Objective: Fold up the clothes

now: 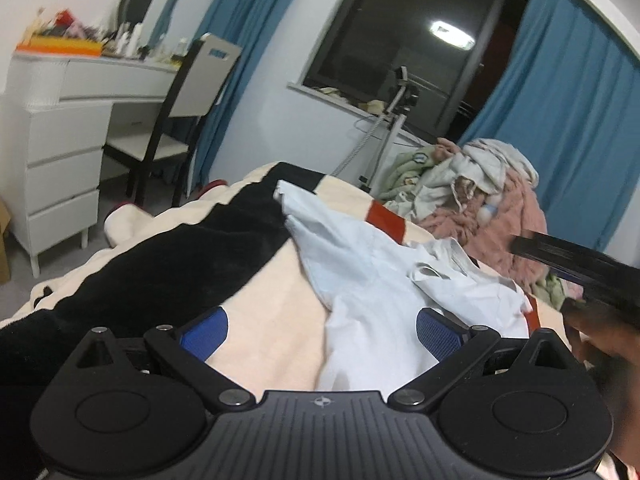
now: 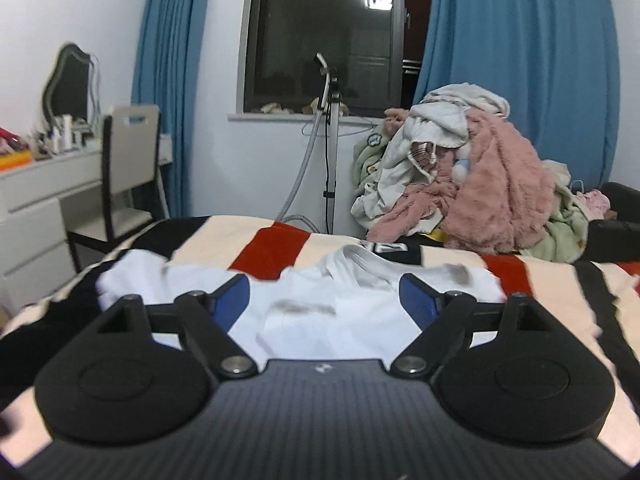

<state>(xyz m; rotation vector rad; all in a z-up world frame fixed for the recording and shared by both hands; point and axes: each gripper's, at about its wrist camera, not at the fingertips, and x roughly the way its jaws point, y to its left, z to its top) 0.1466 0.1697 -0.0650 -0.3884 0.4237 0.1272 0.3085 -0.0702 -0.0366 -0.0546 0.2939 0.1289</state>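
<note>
Blue pads on your left claw (image 1: 322,332) stand wide apart; nothing is pinched between them. The pale shirt (image 1: 372,280) runs under the gap, its hem end nearest the camera, and the pads do not press it. Your right claw (image 2: 324,300) is spread wide as well, pads clear of the cloth, with the shirt (image 2: 320,312) lying flat beneath and ahead of it. No earlier picture to compare.

Shirt: white to pale blue, crumpled, collar end away from the right claw. It lies on the bed (image 1: 272,320), across a blanket (image 2: 560,292) striped cream, black and red. One sleeve reaches out over the black stripe in the left view.

In the left view a dark blurred tool (image 1: 580,268) enters from the right edge above the shirt's collar side, with a hand (image 1: 612,360) below it.

Beyond the bed's far right corner sits a heap of laundry (image 2: 480,184), pink fleece uppermost. Behind it hang blue curtains (image 2: 520,60) either side of a dark window (image 2: 320,36). A stand (image 2: 332,152) with a hose is below the sill. A chair (image 2: 128,168) and white dresser (image 1: 60,152) are on the left.
</note>
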